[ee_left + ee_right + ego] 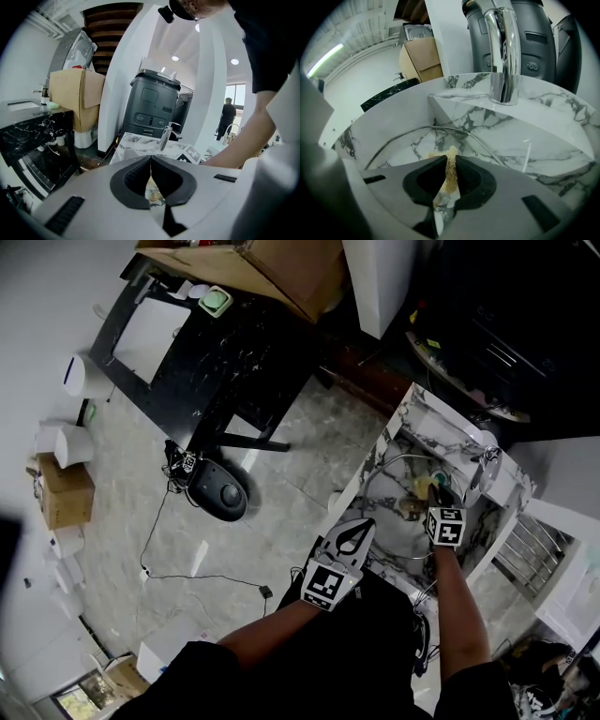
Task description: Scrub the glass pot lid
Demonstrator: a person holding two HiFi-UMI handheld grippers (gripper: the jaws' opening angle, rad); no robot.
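left gripper [359, 532]: jaws pressed together with nothing between them; held over the sink's near rim, to the left of the right gripper.
right gripper [449, 161]: jaws closed narrow on the sponge, reaching down into the basin.
sponge [450, 176]: tan and rough, pinched upright between the 2 jaws. Its far tip sticks out past them over the glass; whether it presses on the glass I cannot tell.
glass pot lid [412, 143]: in the basin, right under and ahead of the right gripper. Its thin metal rim runs in 1 arc from the left of the jaws, up and round to their right. The marble shows through the glass.
sink [543, 140]: white marble with dark veins. Its sloping walls stand near the lid's rim at the back and on the right, with more bare basin on the right.
faucet [504, 51]: chrome, upright on the back ledge, beyond the lid's far edge and apart from it.
dark grey machine [152, 105]: behind the faucet, close to the sink's back.
floor [141, 512]: pale tiles, open to the left of the sink.
black round device [220, 491]: on the floor well left of the sink, a thin cable trailing from it.
black table [216, 362]: beyond the device.
cardboard box [281, 268]: at the table's far end.
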